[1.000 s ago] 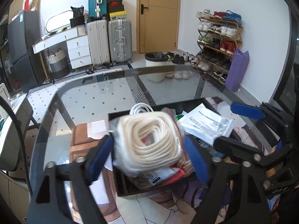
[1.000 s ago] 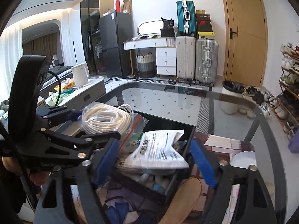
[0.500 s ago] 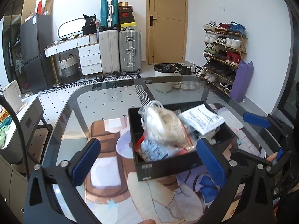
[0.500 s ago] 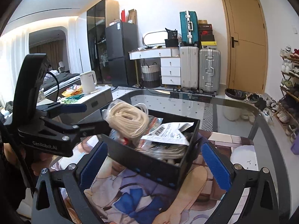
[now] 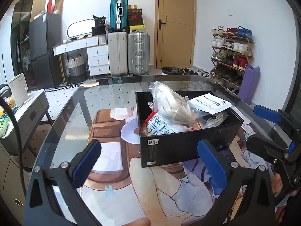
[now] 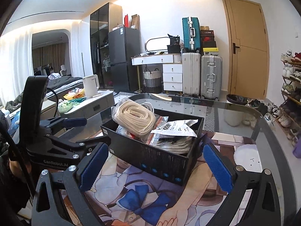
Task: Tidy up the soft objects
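Bagged rope (image 6: 134,119) in box (image 6: 150,158) — grippers apart, seemingly.

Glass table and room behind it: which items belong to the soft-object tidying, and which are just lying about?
Job:
black box
bagged rope coil
white printed packet
left tongs, open
right tongs, open

Lying about:
suitcases
shoe rack
kettle
fridge

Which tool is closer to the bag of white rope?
Left tool, slightly. The rope bag leans in the black box's left end, ahead of it. The right tool faces the box's other end, nearer the white packet.
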{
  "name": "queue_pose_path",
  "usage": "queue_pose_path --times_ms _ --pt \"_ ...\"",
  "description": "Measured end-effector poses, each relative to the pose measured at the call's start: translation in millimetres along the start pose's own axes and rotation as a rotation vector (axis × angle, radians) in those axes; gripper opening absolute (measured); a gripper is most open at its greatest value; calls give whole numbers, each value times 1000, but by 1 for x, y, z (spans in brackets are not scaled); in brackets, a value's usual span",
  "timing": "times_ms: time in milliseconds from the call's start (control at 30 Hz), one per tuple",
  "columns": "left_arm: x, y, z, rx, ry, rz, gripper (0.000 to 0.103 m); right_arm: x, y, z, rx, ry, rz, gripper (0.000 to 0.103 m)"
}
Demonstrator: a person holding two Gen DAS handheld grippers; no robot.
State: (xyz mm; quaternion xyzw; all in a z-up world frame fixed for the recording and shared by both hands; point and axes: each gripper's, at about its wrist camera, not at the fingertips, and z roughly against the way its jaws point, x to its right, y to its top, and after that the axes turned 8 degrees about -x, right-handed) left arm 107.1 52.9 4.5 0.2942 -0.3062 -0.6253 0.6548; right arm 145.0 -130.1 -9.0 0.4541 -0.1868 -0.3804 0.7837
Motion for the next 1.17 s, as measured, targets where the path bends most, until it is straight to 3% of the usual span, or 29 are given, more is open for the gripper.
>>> queue_pose_path --times_ms 1167 --pt "-2 -1 4 41 9 25 103 7 0 11 45 -16 -21 102"
